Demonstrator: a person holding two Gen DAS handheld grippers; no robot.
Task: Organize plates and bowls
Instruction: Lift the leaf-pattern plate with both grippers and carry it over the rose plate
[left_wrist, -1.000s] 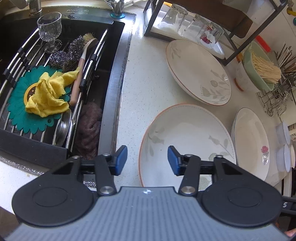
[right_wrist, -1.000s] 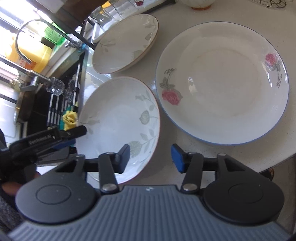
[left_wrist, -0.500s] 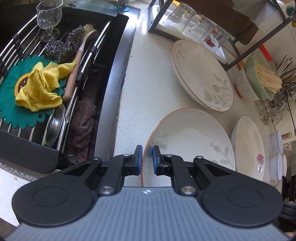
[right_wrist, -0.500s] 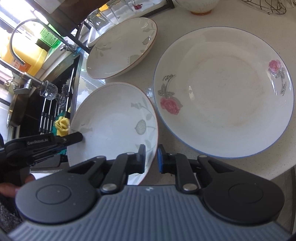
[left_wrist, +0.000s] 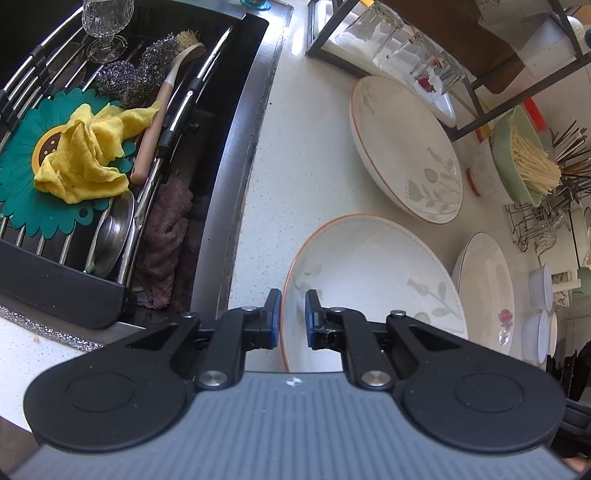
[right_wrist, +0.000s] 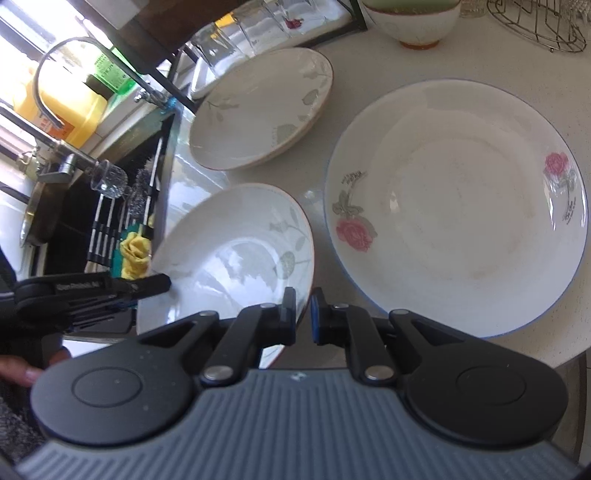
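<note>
A white leaf-pattern plate with an orange rim (left_wrist: 373, 280) is held at both sides. My left gripper (left_wrist: 292, 314) is shut on its near-left rim. My right gripper (right_wrist: 303, 314) is shut on its right rim, and the plate (right_wrist: 236, 258) looks tilted up off the counter. A second leaf-pattern plate (left_wrist: 404, 147) lies behind it, also in the right wrist view (right_wrist: 258, 110). A rose-pattern plate (right_wrist: 454, 206) lies to the right, seen edge-on in the left wrist view (left_wrist: 487, 291). The left gripper shows in the right wrist view (right_wrist: 92, 291).
A black sink (left_wrist: 236, 155) with a rack, yellow cloth (left_wrist: 88, 158), brush and wine glass (left_wrist: 105, 26) lies left. A metal shelf with glasses (left_wrist: 402, 48) stands behind the plates. A green bowl of sticks (left_wrist: 524, 158), a wire rack (right_wrist: 539, 22) and small white cups (left_wrist: 539, 306) stand right.
Both grippers went from open to shut on the near leaf-pattern plate's rim. The plate has tipped up and lifted slightly since.
</note>
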